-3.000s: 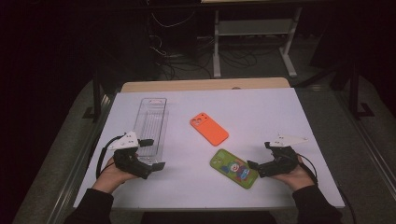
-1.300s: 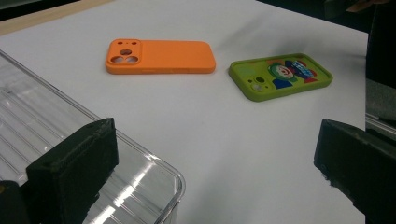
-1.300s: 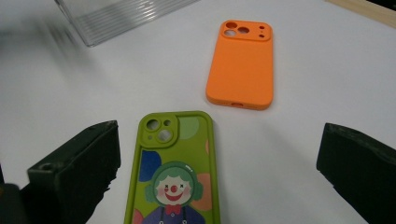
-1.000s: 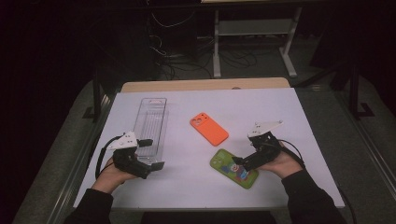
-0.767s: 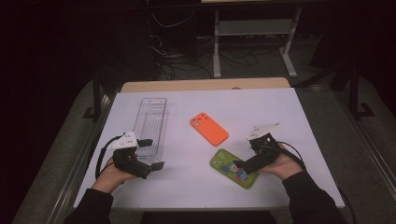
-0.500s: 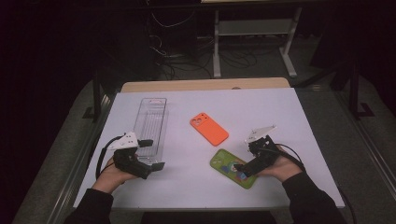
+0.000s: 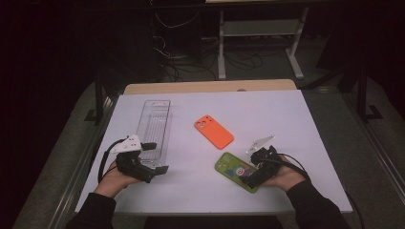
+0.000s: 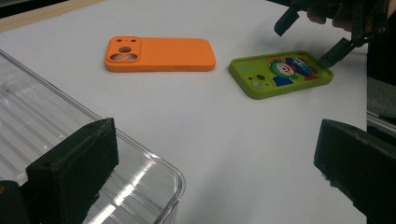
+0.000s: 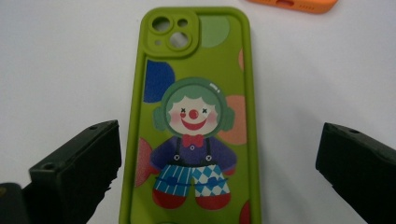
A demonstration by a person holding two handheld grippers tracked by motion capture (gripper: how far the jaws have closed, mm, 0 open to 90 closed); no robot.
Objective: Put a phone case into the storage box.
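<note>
A green phone case (image 7: 232, 168) with a clown picture (image 9: 194, 135) lies face down on the white table at the front right. My right gripper (image 7: 249, 175) is open, with one jaw on either side of the case's near end (image 9: 219, 158). It also appears far off in the left gripper view (image 8: 308, 37), one jaw tip at the case's edge. An orange phone case (image 7: 214, 131) (image 8: 161, 54) lies behind it near the table's middle. My left gripper (image 7: 156, 157) (image 8: 215, 154) is open at the front left, with nothing between its jaws.
A long clear plastic tray (image 7: 154, 128) (image 8: 51, 126) stands lengthwise at the left; my left gripper's left jaw sits at its near corner. The white table top (image 7: 267, 114) ends in a wooden strip at the back. Dark floor, cables and a desk frame lie beyond.
My right gripper has moved left and forward from beside the green case until its open jaws straddle the case's near end. The left gripper and both cases have stayed put.
</note>
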